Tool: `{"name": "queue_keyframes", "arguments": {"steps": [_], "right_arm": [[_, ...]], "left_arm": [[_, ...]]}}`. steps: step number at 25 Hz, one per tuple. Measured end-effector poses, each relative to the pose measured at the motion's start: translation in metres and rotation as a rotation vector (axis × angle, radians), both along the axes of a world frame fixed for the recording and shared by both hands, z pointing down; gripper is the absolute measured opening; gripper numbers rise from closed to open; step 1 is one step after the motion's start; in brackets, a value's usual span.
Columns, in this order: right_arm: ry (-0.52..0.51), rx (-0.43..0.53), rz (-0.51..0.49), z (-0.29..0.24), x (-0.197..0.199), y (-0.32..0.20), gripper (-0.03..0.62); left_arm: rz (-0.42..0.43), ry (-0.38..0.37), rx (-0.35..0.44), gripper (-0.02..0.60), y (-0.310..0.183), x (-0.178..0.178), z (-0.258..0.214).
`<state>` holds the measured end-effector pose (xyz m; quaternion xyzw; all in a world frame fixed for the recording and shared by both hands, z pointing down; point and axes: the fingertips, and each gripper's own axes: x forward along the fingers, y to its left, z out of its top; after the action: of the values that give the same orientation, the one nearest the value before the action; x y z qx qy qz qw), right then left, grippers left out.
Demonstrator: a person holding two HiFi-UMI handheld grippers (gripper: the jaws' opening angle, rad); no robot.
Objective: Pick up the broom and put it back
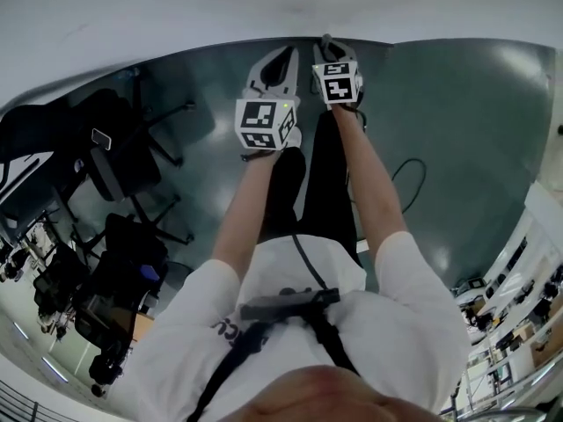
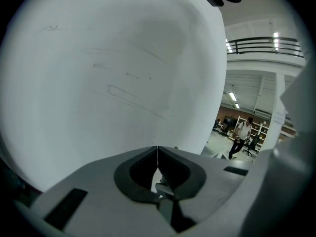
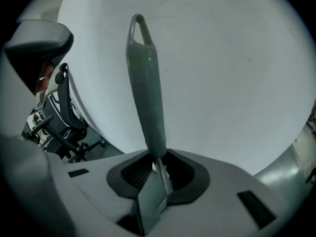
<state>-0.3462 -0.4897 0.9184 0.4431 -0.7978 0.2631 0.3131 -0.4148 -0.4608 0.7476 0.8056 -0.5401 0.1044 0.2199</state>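
Right gripper point(image 3: 159, 161) clamped on the grey-green broom handle point(image 3: 146, 88) (hanging loop uppermost), left gripper point(image 2: 157, 157) closed and empty, both facing a white wall point(image 2: 98, 73)

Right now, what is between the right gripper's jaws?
The broom handle, loop end away, gripped by the right gripper; the right gripper view shows it.
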Motion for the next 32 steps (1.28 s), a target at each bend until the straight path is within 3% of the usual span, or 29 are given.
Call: {"name": "queue_keyframes", "arguments": {"steps": [5,8,18,23,32], "right_arm": [[-0.006,0.015,0.023,-0.043,0.000,0.029,0.097],[-0.030,0.071,0.082,-0.083,0.005,0.037,0.095],[-0.153,0.407,0.271,-0.282,0.029,0.067,0.095],[-0.167,0.602,0.293,-0.386,0.032,0.077,0.095],[-0.232,0.816,0.333,-0.525,0.051,0.106,0.095]], "left_arm": [[-0.010,-0.019,0.005,0.012,0.020,-0.012,-0.025],[-0.010,-0.031,0.032,0.012,0.028,-0.018,-0.046],[-0.010,-0.032,0.153,0.012,0.057,-0.028,-0.159],[-0.008,-0.019,0.269,0.012,0.065,-0.023,-0.234],[0.009,-0.027,0.436,0.012,0.078,-0.013,-0.351]]}}
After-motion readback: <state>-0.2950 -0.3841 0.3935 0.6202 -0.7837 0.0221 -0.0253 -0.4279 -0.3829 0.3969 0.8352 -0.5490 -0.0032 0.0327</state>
